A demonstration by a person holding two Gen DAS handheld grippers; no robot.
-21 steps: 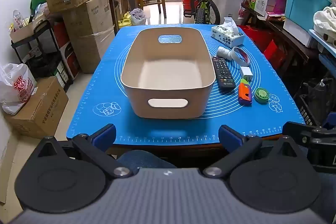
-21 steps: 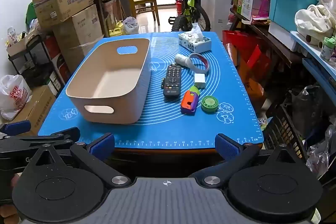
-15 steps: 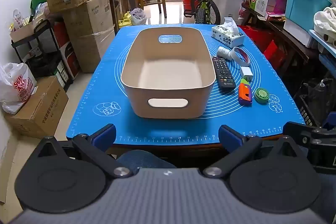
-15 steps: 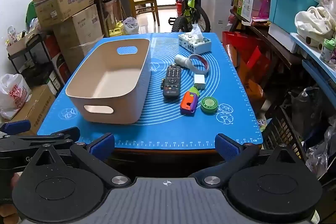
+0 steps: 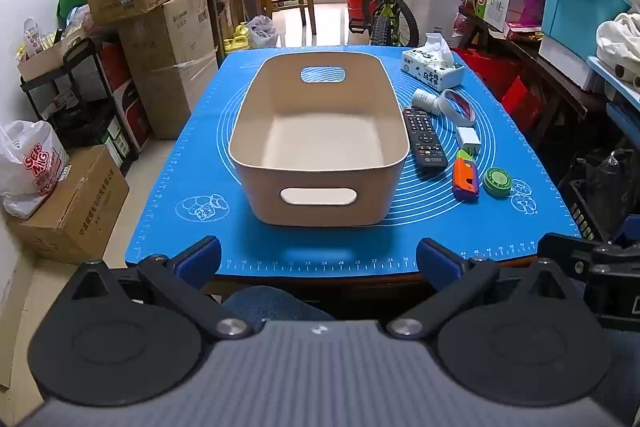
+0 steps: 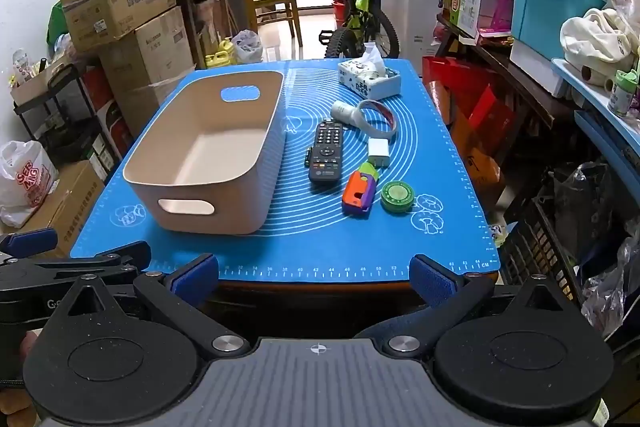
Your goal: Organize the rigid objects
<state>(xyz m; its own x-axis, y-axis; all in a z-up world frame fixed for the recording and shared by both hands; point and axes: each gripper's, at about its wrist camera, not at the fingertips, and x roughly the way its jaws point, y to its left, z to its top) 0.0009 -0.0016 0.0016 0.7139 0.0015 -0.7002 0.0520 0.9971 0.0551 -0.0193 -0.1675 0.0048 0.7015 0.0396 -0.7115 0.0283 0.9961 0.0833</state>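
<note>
Left gripper (image 5: 318, 259): hovering at the bottom of its frame, short of the near table edge, jaws standing wide apart and holding nothing. Right gripper (image 6: 314, 273): hovering likewise at the bottom of its frame, jaws spread wide and holding nothing; its blue pads (image 6: 432, 281) are showing against the mat's ruler edge. Table (image 6: 360, 285): carrying a blue mat (image 5: 192, 163) that is covering nearly the whole top. Bin (image 5: 320, 143): beige, with handle slots, sitting upright at the centre of the left view and left of centre in the right view (image 6: 208, 155), nothing lying inside it. Remote (image 6: 326, 153): black, lying flat just right of the bin, running away from the camera. Bottle (image 6: 344, 111): small, white, lying on its side above the remote, touching the ring. Ring (image 6: 378, 119): white and red, resting right of the bottle. Charger (image 6: 378, 149): white, sitting below the ring. Toy (image 6: 360, 189): orange, purple and green, lying below the charger, right of the remote. Tin (image 6: 398, 197): green, round, sitting just right of the toy. Tissues (image 6: 370, 79): pack resting at the mat's far end, upper centre of the frame. Bicycle (image 5: 384, 7): standing beyond the table, upper centre.
</note>
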